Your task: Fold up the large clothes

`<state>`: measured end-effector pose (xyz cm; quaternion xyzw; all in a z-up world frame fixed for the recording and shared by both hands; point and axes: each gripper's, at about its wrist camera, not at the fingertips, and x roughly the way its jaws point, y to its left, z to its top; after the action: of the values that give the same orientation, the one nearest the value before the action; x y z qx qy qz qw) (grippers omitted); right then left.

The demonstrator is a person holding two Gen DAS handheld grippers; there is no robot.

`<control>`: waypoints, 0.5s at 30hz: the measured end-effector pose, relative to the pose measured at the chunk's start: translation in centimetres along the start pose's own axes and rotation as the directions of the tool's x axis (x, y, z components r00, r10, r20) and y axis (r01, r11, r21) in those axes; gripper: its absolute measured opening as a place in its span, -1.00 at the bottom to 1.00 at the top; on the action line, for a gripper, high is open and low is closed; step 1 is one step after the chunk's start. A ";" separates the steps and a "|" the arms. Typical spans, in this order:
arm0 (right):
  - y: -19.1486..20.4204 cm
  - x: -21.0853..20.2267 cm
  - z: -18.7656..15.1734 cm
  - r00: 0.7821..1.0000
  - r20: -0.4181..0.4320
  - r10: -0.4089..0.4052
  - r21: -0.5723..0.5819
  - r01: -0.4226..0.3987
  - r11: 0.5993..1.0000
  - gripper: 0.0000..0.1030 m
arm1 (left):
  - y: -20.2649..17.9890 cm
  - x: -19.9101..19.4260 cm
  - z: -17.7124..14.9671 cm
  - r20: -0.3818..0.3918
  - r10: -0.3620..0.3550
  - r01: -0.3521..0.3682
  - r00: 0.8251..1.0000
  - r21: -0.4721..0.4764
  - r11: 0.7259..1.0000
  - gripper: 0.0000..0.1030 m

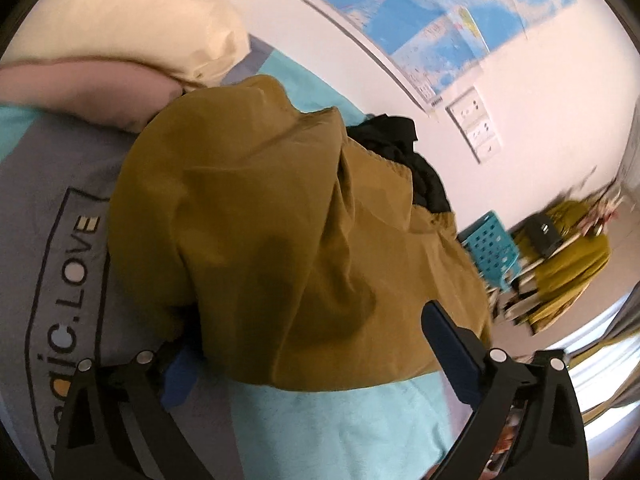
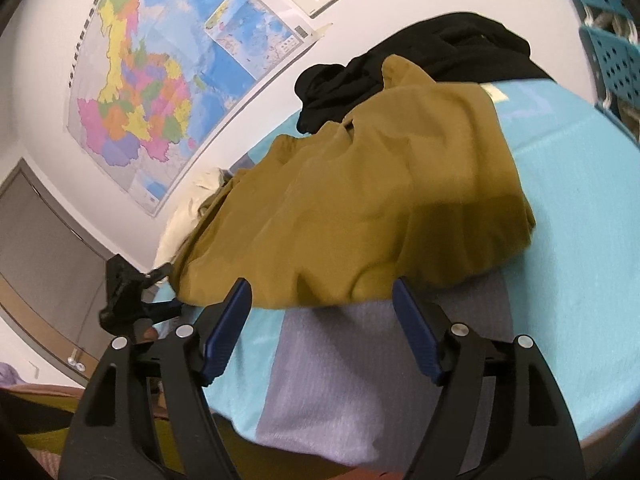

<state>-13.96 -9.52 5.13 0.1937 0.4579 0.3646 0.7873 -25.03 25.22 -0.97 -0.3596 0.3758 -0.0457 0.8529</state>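
We see the mustard garment [image 2: 360, 200] heaped on the bed [image 2: 580, 220], a black garment [image 2: 440, 52] at its twelve o'clock. It looks soft, light and floppy. Both the left tool [image 1: 312, 364] and right tool [image 2: 320, 312] stand apart, empty; we would pinch the near hem at six o'clock.

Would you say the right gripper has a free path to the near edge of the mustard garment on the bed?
Probably yes. The right gripper is open, and the mustard garment has its near hem just beyond the fingertips, with only bare bedsheet beneath. The black garment lies behind, out of the way.
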 end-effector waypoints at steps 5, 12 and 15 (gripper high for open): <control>-0.7 -0.1 -0.9 0.999 -0.022 -0.049 0.040 0.050 0.998 0.43 | 0.5 -2.3 0.1 0.047 -0.078 0.079 0.996 -0.010 0.997 0.59; 0.3 2.5 0.5 0.992 0.014 -0.123 0.024 0.122 0.992 0.65 | -1.2 -2.3 0.1 0.045 -0.023 0.019 0.999 0.077 0.997 0.58; 1.2 4.1 1.2 0.987 0.038 -0.153 0.008 0.153 0.988 0.77 | -1.4 -1.6 -0.1 0.022 0.020 -0.021 1.000 0.090 0.996 0.58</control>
<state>-12.08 -5.65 4.15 0.1668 0.4571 0.2981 0.8212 -25.97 24.74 0.87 -0.3172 0.3682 -0.0501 0.8725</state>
